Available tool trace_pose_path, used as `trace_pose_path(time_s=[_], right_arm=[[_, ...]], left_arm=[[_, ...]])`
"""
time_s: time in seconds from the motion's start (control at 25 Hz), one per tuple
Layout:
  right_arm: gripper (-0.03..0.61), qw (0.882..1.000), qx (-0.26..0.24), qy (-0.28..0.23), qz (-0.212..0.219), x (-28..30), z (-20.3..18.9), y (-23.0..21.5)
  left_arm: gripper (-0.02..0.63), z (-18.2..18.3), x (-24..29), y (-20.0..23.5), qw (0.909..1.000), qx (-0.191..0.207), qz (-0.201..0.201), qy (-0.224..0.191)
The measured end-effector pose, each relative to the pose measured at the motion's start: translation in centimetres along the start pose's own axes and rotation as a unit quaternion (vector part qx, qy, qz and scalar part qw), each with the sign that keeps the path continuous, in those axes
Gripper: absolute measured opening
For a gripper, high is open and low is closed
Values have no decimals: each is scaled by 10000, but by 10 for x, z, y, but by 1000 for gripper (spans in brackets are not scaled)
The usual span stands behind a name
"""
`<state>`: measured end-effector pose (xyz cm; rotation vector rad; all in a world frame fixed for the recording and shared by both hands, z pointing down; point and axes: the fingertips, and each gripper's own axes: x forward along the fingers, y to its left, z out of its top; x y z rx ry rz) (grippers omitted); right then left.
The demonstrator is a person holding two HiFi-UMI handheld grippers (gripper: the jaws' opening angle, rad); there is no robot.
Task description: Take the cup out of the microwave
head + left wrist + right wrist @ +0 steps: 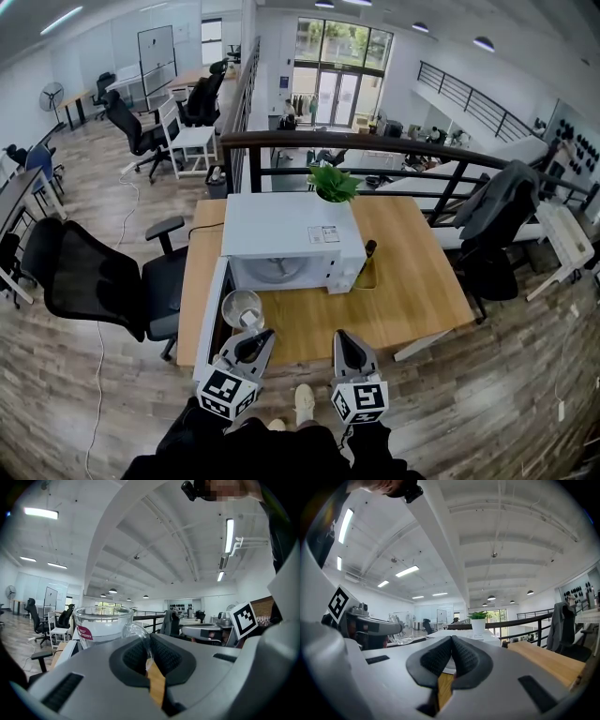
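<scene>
A clear glass cup (242, 307) with a red label hangs in front of the white microwave (281, 230), just outside its open door (215, 309). My left gripper (249, 335) is shut on the cup's handle. In the left gripper view the handle (136, 632) is pinched between the pads of the left gripper (149, 644), and the cup (101, 625) stands upright beyond them. My right gripper (345, 336) hovers over the table's front edge, right of the cup. It is shut (451, 644) with nothing in it. The cup (404, 624) shows at the left of the right gripper view.
The microwave sits on a wooden table (412, 291). A potted plant (332, 183) stands behind it and a dark bottle (367, 253) at its right side. A black office chair (103, 281) is left of the table, and a dark railing (403, 150) runs behind it.
</scene>
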<state>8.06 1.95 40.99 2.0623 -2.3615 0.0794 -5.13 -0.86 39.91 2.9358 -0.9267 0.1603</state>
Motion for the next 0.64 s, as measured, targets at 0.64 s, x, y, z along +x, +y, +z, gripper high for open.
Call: trace_pose_path(time_s=[0.64], right_arm=[[15,10000,-40,38,6,7,0,-1]], left_arm=[[25,-2,4,4,10000,-70,-2,-8]])
